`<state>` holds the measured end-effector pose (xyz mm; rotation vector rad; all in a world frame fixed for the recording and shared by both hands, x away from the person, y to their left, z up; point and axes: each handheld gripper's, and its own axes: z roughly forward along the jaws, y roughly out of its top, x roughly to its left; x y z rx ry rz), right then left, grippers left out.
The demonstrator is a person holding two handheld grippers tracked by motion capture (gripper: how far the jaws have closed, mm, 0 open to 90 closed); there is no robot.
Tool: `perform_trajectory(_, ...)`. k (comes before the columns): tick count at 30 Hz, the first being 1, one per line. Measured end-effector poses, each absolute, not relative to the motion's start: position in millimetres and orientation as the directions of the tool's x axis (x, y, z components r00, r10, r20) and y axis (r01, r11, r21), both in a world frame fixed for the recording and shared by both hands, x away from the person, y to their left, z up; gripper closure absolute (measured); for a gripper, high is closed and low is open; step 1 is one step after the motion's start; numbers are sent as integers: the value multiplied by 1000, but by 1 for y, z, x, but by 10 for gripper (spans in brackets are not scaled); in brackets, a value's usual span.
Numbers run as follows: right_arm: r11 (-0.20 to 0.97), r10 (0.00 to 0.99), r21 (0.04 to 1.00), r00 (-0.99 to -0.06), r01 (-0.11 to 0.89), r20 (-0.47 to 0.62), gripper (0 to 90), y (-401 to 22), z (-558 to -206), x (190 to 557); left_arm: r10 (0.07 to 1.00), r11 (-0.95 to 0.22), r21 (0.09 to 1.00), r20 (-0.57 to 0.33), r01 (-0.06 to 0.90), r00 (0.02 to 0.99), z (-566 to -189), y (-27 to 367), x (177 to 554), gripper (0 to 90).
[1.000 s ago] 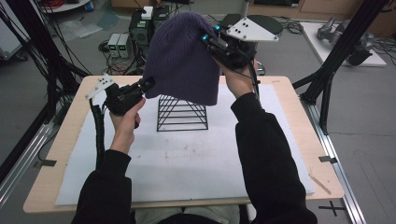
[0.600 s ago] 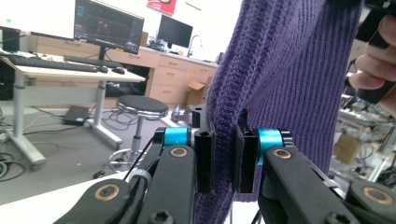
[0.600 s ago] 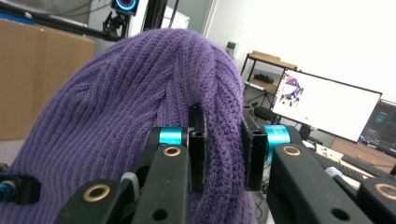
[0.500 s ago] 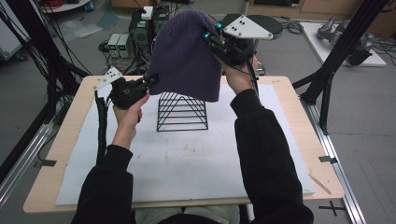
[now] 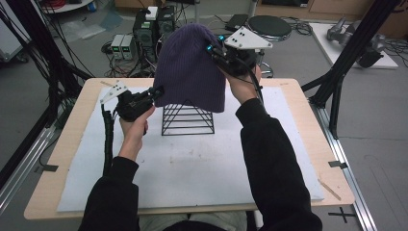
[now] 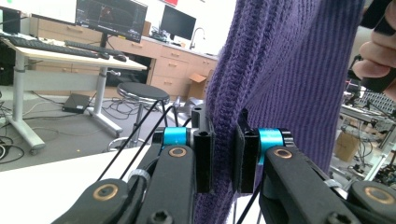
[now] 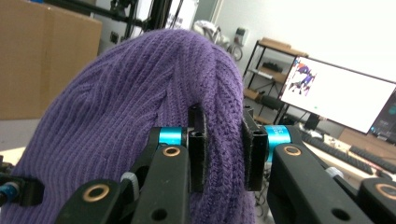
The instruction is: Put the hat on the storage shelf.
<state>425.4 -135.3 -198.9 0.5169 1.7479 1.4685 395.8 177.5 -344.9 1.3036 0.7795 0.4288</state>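
Purple ribbed knit beanie point(image 5: 192, 67) hangs above the black wire pyramid frame point(image 5: 188, 119) (partly draped); left gripper point(image 5: 156, 91) clamps its lower edge; right gripper point(image 5: 215, 48) clamps its crown.

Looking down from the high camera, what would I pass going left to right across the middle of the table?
Left gripper pinching the hat's edge → black wire pyramid rack → purple knit beanie held above it → right gripper clamped on the beanie's crown.
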Motion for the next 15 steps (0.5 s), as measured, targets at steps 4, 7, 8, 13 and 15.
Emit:
perform_trajectory(4, 249, 718, 952, -625, -178, -304, 768, -131, -199, 422, 677, 253, 957, -280, 142, 681, -350, 179, 394, 812)
perform_trajectory(7, 262, 709, 948, -629, -184, -318, 768, -129, -199, 421, 676, 256, 955, -286, 147, 679, -354, 180, 392, 812)
perform_trajectory(8, 275, 698, 944, -636, -184, -328, 767, -127, -200, 419, 677, 254, 955, -288, 152, 678, -354, 181, 392, 810)
perform_trajectory(13, 308, 675, 935, -651, -177, -346, 767, -123, -201, 416, 683, 247, 956, -286, 155, 672, -362, 183, 390, 810)
perform_trajectory(15, 314, 673, 935, -657, -163, -340, 767, -121, -202, 415, 684, 250, 955, -291, 160, 668, -365, 183, 390, 810)
